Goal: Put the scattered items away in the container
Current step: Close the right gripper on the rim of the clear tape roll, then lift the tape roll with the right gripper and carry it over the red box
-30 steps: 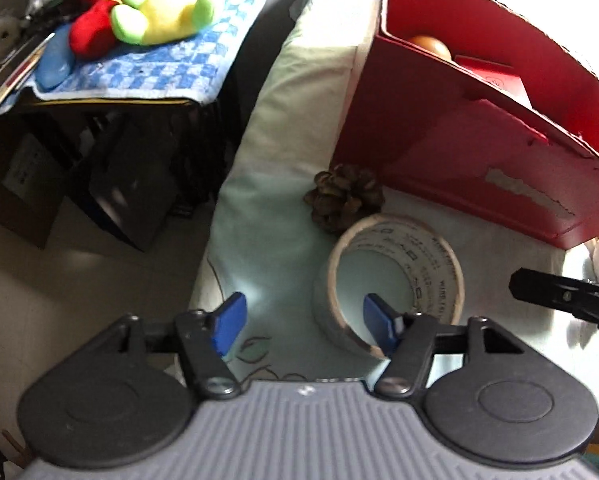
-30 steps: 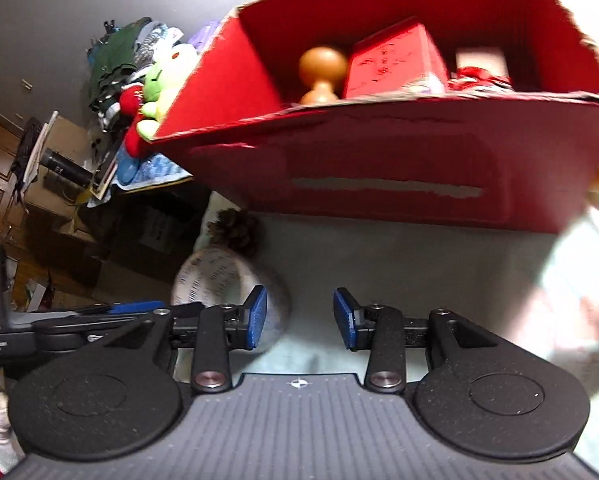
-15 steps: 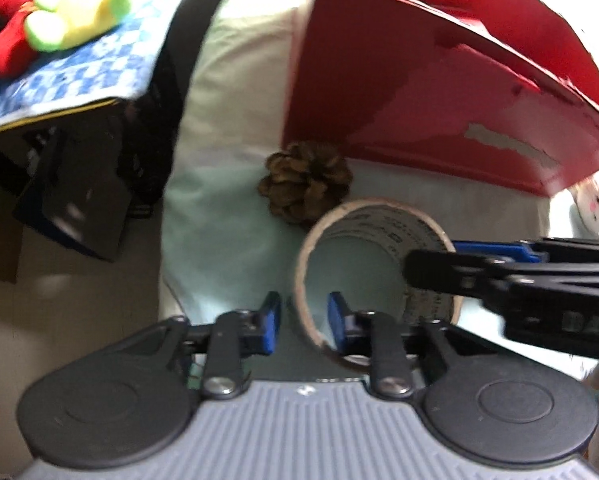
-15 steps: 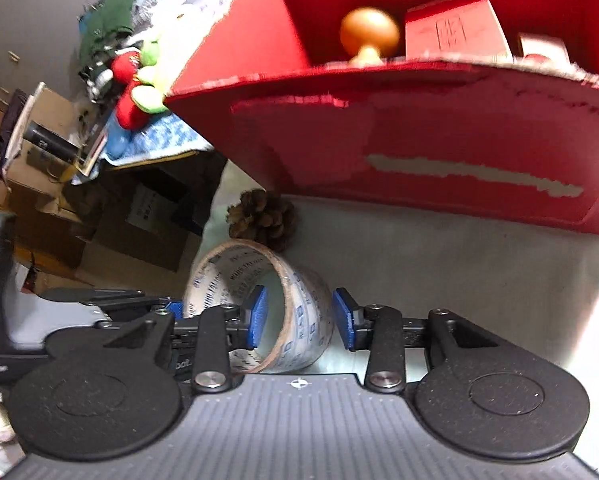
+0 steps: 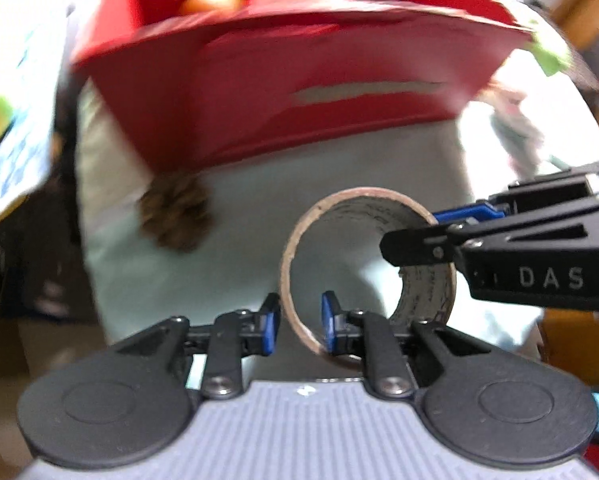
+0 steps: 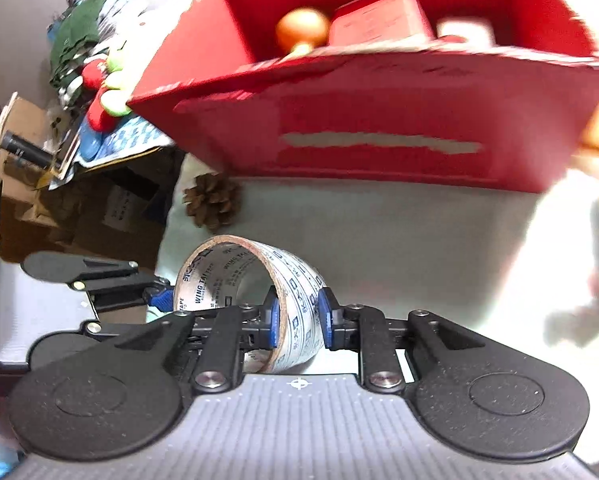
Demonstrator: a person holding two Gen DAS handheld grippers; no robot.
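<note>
A roll of printed packing tape (image 5: 423, 296) (image 6: 295, 276) stands on edge just off the pale cloth, in front of the red cardboard box (image 5: 259, 100) (image 6: 379, 120). My left gripper (image 5: 297, 320) (image 6: 155, 296) is shut on the roll's near wall. My right gripper (image 6: 299, 318) (image 5: 411, 232) straddles the opposite wall, one pad inside and one outside; its jaws are closing and the pads touch the tape. A pine cone (image 5: 175, 212) (image 6: 211, 200) lies by the box's left corner. The box holds a wooden knob (image 6: 301, 32) and a small red carton (image 6: 379, 16).
The cloth-covered table (image 6: 419, 240) ends at the left, just past the pine cone. Beyond that edge are cardboard boxes (image 6: 111, 208) and a plush toy (image 6: 107, 84) on a blue checked cloth. A blurred soft toy (image 5: 515, 120) lies right of the box.
My left gripper went from wide open to shut on the roll's wall and rolled around. My right gripper came over to the roll and narrowed on its other wall. The roll now stands raised.
</note>
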